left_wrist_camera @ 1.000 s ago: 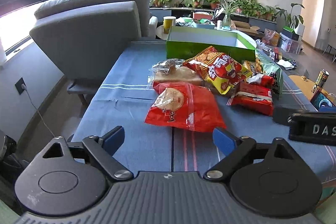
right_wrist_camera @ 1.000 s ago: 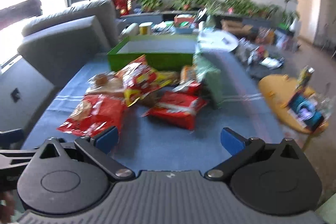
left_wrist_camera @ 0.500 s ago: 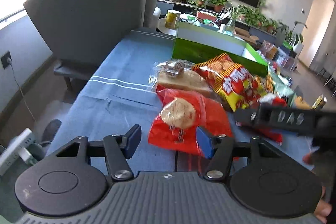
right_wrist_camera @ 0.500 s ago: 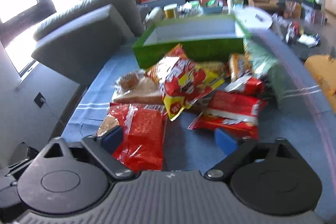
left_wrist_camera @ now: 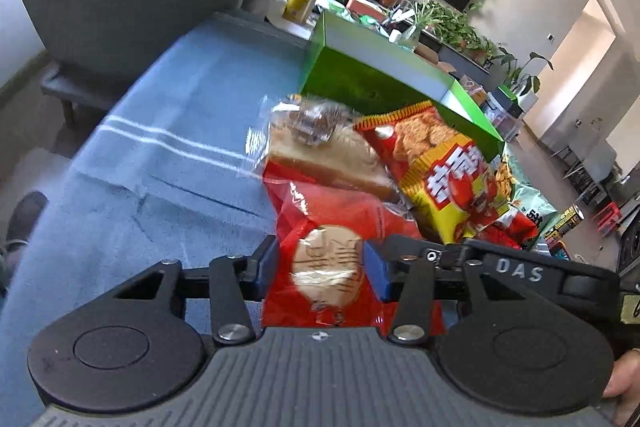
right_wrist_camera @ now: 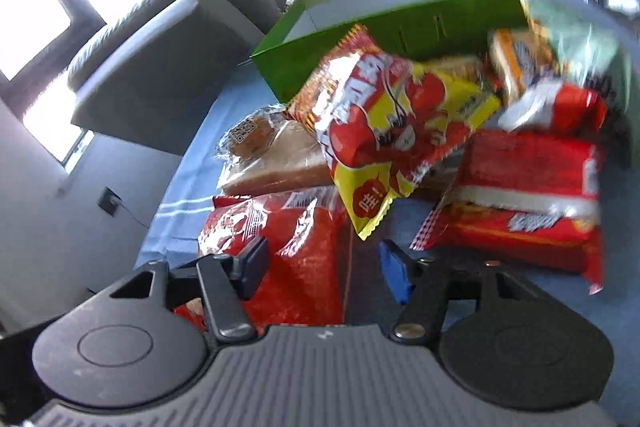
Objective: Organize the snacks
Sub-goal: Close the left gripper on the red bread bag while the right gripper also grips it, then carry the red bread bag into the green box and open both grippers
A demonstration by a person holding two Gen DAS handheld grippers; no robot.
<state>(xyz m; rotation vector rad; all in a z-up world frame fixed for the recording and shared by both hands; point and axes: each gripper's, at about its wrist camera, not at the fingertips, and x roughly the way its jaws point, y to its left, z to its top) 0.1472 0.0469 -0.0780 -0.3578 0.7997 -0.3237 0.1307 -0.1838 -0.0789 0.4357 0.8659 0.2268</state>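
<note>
The left gripper (left_wrist_camera: 320, 267) is hanging over the red biscuit packet (left_wrist_camera: 320, 219), which is lying at the left of the pile, nearest the bench's (left_wrist_camera: 160, 147) front edge. Its fingers have just been closing with the packet showing between them. They are still standing apart, and I cannot tell whether any pad is touching the film.

The right gripper (right_wrist_camera: 324, 271) is coming in over the same packet's right edge, its fingers apart.

The risks, as I judge them:
- Two grippers are crowding one slippery packet, so they may knock together.
- A squeeze may be cracking the biscuits.
- The clear bread bag (left_wrist_camera: 320, 155) is overlapping the packet's far end, so lifting may drag it along.

Counting left to right:
- one red biscuit packet
- one bread bag
- one yellow-red crisp bag (left_wrist_camera: 444, 167)
- one orange pack (right_wrist_camera: 516, 67)
- one red wafer pack (right_wrist_camera: 528, 195)
- one red-white pack (right_wrist_camera: 556, 107)
- one pale green bag (left_wrist_camera: 524, 195)

One green box (left_wrist_camera: 360, 83) is waiting towards the far edge.
</note>
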